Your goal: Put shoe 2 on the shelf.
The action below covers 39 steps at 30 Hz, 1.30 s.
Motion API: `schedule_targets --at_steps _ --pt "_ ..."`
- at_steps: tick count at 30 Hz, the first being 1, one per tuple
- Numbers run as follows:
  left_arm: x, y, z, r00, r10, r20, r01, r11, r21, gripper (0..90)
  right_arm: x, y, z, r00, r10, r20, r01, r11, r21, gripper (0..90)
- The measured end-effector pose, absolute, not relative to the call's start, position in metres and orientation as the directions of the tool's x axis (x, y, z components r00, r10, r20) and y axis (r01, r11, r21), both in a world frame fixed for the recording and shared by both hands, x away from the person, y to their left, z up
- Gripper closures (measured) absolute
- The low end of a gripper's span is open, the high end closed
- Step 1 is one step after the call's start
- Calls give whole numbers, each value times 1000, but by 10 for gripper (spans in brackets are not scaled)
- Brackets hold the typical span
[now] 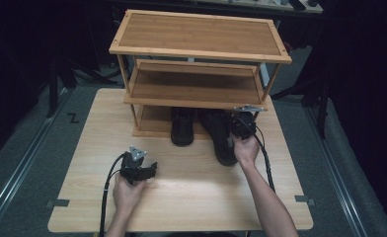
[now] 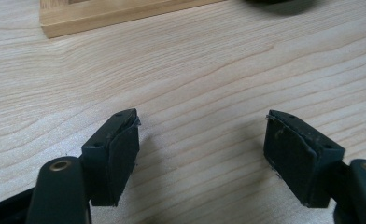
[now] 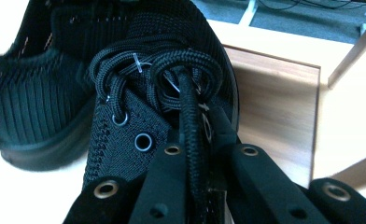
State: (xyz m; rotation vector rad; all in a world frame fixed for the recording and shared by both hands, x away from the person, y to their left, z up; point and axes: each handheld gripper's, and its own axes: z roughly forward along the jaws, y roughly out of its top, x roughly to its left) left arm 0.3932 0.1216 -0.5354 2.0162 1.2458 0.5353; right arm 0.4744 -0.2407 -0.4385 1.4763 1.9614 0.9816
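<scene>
Two black knit shoes lie at the bottom shelf of a bamboo shoe rack (image 1: 196,89), toes sticking out onto the table. My right gripper (image 1: 243,126) is at the right shoe (image 1: 220,136). In the right gripper view the gripper (image 3: 195,135) is shut on that shoe's black lace (image 3: 186,100), above the shoe's eyelet panel (image 3: 125,135). The left shoe (image 1: 182,127) lies alongside and appears at the left of that view as the second shoe (image 3: 31,107). My left gripper (image 1: 139,168) hovers low over the table in front of the rack; its view shows the gripper (image 2: 202,135) open with nothing between the jaws.
The rack has three tiers; its top shelf (image 1: 199,34) and middle shelf (image 1: 196,86) are bare. The wooden table (image 1: 181,197) ends close to the person. The rack's base corner (image 2: 102,14) lies ahead of the left gripper. Dark floor and stands surround the table.
</scene>
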Motion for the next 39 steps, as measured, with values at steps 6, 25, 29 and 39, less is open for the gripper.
schedule_targets --at_steps 6,25,29,39 --pt "393 122 -535 454 891 -14 603 -296 741 272 485 -232 -444 -262 965 9 595 154 789 880" --pt "394 121 -535 459 888 -16 602 -298 741 269 499 -222 -462 -240 962 -128 561 245 791 697" --pt "395 123 -535 460 888 -21 603 -295 742 272 498 -226 -459 -224 967 -117 569 228 790 603" --pt "400 118 -524 480 876 -40 607 -299 736 313 488 -253 -441 -242 970 20 562 124 818 469"
